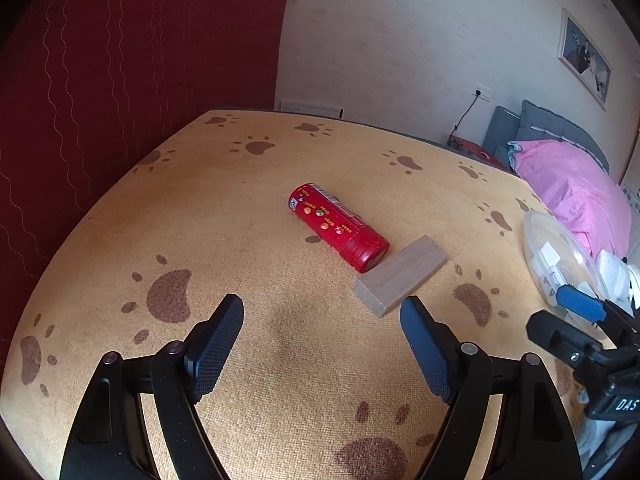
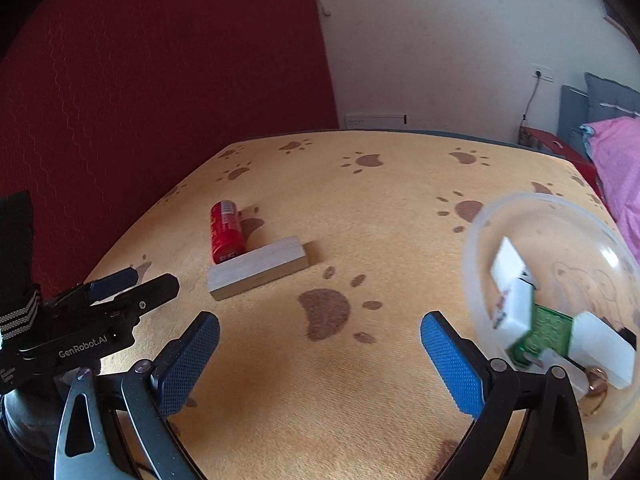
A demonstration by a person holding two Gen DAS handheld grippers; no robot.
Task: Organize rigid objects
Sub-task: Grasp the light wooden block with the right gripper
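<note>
The clear plastic bowl [image 2: 560, 304] at the right of the right wrist view is blurred, and its near rim is cut off by the frame edge and partly hidden behind the right finger of the right gripper [image 2: 320, 360]. Inside it lie white blocks [image 2: 516, 300], a green piece [image 2: 548, 328] and a small coppery item too smeared to name. In the left wrist view the same bowl sits at the far right edge, partly hidden by the other tool's blue-tipped body.

Both grippers hang low over the paw-print cloth [image 1: 240, 208], pointing forward across the table. The left gripper [image 1: 322, 340] has its dark pads spread wide with nothing between them; the right gripper's blue pads are equally spread and bare.

The red can [image 1: 338, 226] lies on its side at mid-frame in the left view, its capped end touching the wooden block [image 1: 402, 275]. The block lies flat just above the left gripper's right fingertip. In the right view both sit left of centre, well apart from the bowl
</note>
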